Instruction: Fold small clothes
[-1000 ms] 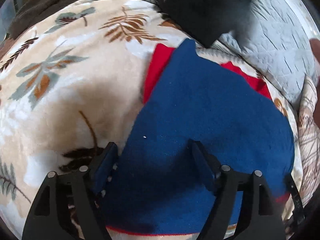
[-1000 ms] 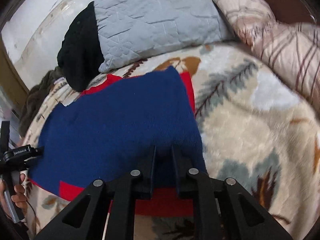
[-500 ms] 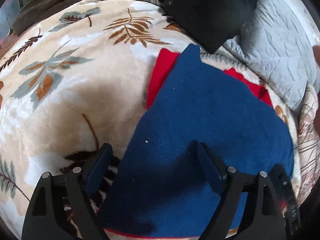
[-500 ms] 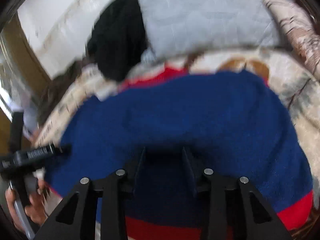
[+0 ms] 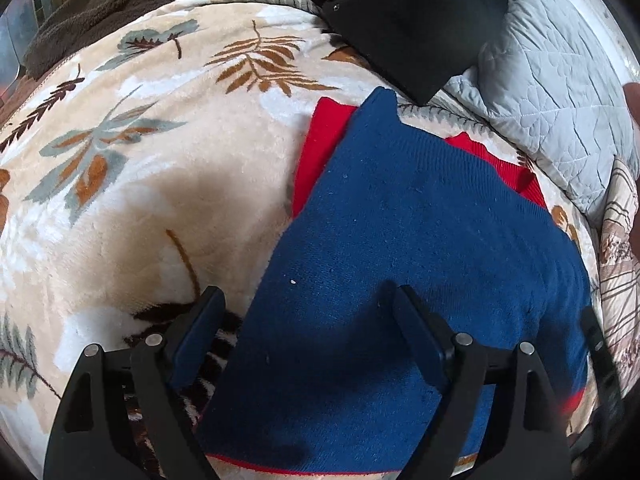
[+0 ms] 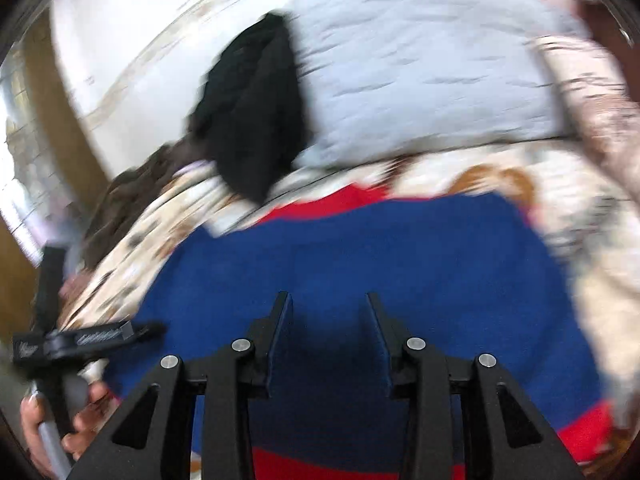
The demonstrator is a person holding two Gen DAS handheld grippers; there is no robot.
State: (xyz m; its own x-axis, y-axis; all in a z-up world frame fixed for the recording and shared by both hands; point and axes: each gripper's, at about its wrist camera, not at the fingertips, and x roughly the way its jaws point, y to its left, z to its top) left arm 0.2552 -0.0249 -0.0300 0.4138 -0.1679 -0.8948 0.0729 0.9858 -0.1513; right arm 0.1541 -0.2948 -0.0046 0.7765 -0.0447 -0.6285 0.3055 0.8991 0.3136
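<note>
my left fingers (image 5: pixel 308 312) stand wide apart over the near left edge of the blue and red garment (image 5: pixel 420 240). one finger is over the leaf-print blanket (image 5: pixel 160 184), the other over the blue cloth, and nothing is pinched between them. my right fingers (image 6: pixel 328 306) have just been opening. they sit partly apart above the blue cloth, holding nothing that i can see, though that view is blurred. the garment lies flat on the blanket on the bed, blue side up, with red strips showing at its far and near edges. beyond it are a black garment (image 5: pixel 408 20) and a grey quilted pillow (image 5: pixel 552 92). my left hand (image 6: pixel 60 420) grips its handle at the edge of the right view.
</note>
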